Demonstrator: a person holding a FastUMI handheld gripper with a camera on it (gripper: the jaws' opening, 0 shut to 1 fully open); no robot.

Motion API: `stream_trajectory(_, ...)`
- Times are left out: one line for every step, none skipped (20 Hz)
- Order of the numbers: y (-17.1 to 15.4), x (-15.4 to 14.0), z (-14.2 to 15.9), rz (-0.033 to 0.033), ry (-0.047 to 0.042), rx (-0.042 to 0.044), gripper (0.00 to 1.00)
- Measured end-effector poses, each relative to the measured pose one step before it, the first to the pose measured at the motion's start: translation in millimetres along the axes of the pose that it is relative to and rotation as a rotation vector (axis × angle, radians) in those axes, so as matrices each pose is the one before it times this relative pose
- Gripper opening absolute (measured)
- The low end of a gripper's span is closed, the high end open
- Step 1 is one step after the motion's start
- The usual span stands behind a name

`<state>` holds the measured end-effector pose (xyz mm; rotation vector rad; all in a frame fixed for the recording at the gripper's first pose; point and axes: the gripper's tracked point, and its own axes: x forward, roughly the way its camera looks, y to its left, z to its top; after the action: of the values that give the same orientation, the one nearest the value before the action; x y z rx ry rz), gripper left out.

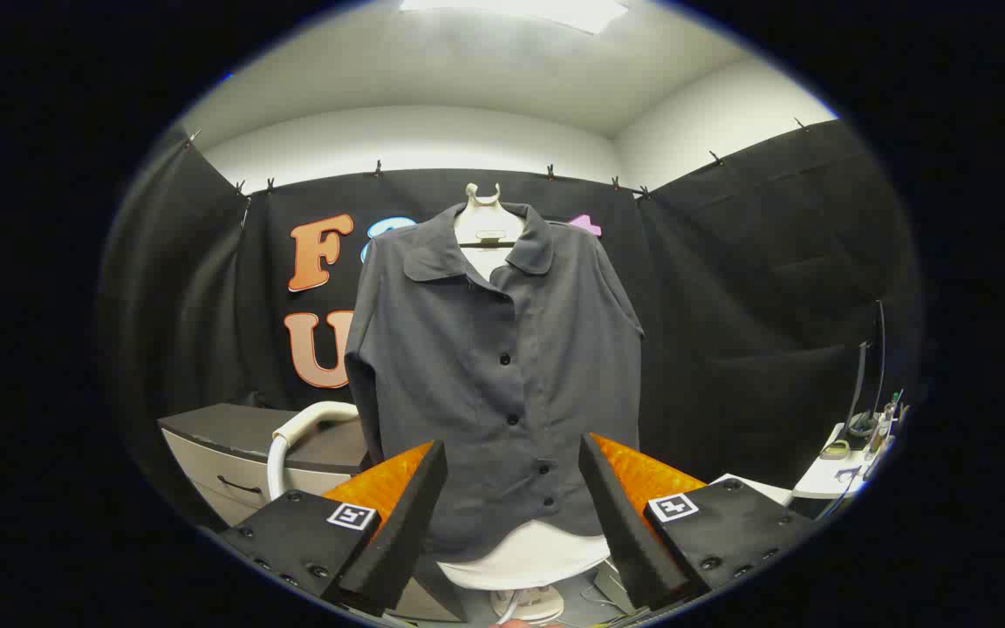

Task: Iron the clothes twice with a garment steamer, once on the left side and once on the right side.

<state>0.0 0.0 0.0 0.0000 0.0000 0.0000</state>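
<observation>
- Shirt first: one dark grey button-front collared shirt point(502, 366) hangs on a white hanger-topped form point(485, 222), dead ahead at 12 o'clock from the tongs point(511, 515) and beyond their tips, not touching them.
- Its long axis runs straight up and down, collar at 12, hem at 6, with the button line roughly in the middle of the gap between the fingers.
- Tongs are spread wide with nothing between the fingers, so no steamer in hand yet.
- Only steamer-looking bit I can spot is one white curved hose point(293, 436) at about 9 o'clock from the tongs, rising by the grey drawer cabinet point(232, 453). My guess is the steamer head sits down there, but I can't see it.
- Count: one shirt, one hose, one cabinet, one white bench point(825, 475) with small clutter at 3 o'clock.
- Neither the left nor the right pass looks started, I'd say.
</observation>
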Motion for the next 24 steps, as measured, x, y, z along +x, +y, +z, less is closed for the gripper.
stream_trajectory(0.59,-0.19,0.99,0.00176,-0.00418,0.00080,0.97)
stream_trajectory(-0.02,-0.65,0.92,0.00129,-0.00256,0.00057,0.97)
stream_trajectory(-0.09,-1.38,0.95,0.00103,-0.00243,-0.00032,0.97)
stream_trajectory(-0.44,-1.01,0.57,-0.00126,-0.00268,-0.00108,0.97)
stream_trajectory(-0.71,-0.75,0.72,-0.00219,-0.00234,-0.00131,0.97)
stream_trajectory(-0.71,-0.45,1.11,-0.00149,-0.00232,-0.00004,0.97)
stream_trajectory(-0.31,-1.08,-0.04,-0.00077,-0.00144,0.00109,0.97)
stream_trajectory(-0.25,0.20,0.48,0.00062,0.00072,0.00135,0.97)
stream_trajectory(-0.06,-1.51,-0.79,0.00178,0.00041,0.00051,0.97)
stream_trajectory(0.50,-0.55,0.57,0.00053,0.00050,-0.00090,0.97)
stream_trajectory(-0.13,0.12,0.43,-0.00031,0.00027,-0.00206,0.97)
stream_trajectory(-0.67,-1.31,0.49,0.00011,-0.00183,-0.00129,0.97)
stream_trajectory(-0.05,-0.95,0.24,-0.00006,-0.00041,-0.00085,0.97)
stream_trajectory(-0.29,0.07,-0.12,-0.00051,0.00073,0.00038,0.97)
stream_trajectory(-0.52,-0.08,0.22,0.00018,0.00018,0.00093,0.97)
stream_trajectory(-0.24,-0.53,0.10,-0.00038,-0.00010,0.00011,0.97)
stream_trajectory(-0.02,0.20,0.39,-0.00082,-0.00041,-0.00004,0.97)
stream_trajectory(0.36,-0.51,0.51,-0.00026,-0.00162,-0.00007,0.97)
stream_trajectory(0.48,-0.01,0.54,0.00062,-0.00123,-0.00105,0.97)
stream_trajectory(-0.26,-0.98,0.15,0.00022,-0.00088,-0.00174,0.97)
stream_trajectory(0.30,-0.41,0.07,-0.00041,-0.00104,-0.00202,0.97)
stream_trajectory(0.42,-0.32,0.91,0.00057,-0.00095,-0.00123,0.97)
stream_trajectory(1.35,-0.48,0.24,0.00113,-0.00071,-0.00075,0.97)
stream_trajectory(0.89,-0.75,0.25,0.00146,-0.00070,-0.00083,0.97)
